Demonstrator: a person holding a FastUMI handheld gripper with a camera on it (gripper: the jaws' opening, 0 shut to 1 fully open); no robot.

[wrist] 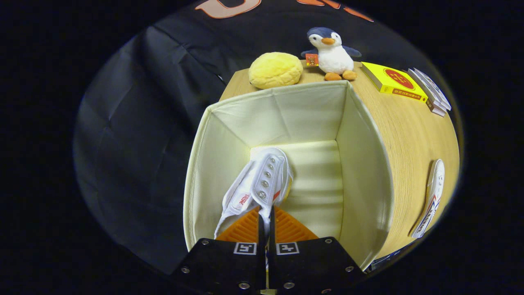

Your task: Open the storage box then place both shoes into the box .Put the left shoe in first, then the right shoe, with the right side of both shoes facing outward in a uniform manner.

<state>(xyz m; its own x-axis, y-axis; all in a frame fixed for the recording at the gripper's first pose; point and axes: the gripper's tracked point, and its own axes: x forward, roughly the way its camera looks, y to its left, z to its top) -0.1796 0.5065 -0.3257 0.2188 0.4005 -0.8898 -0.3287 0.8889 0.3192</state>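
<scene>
gripper [266, 215] clamped tight on white shoe [262, 180], dangling it inside open storage box [364, 164], toe near floor. second shoe [432, 196] lying on table [409, 135] right of box.

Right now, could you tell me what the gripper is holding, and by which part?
The gripper is shut on a white shoe, pinching the edge of its upper beside the eyelets, inside the open box.

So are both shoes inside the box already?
No: one shoe hangs in the box pinched by the gripper, and the other shoe lies on the table.
</scene>
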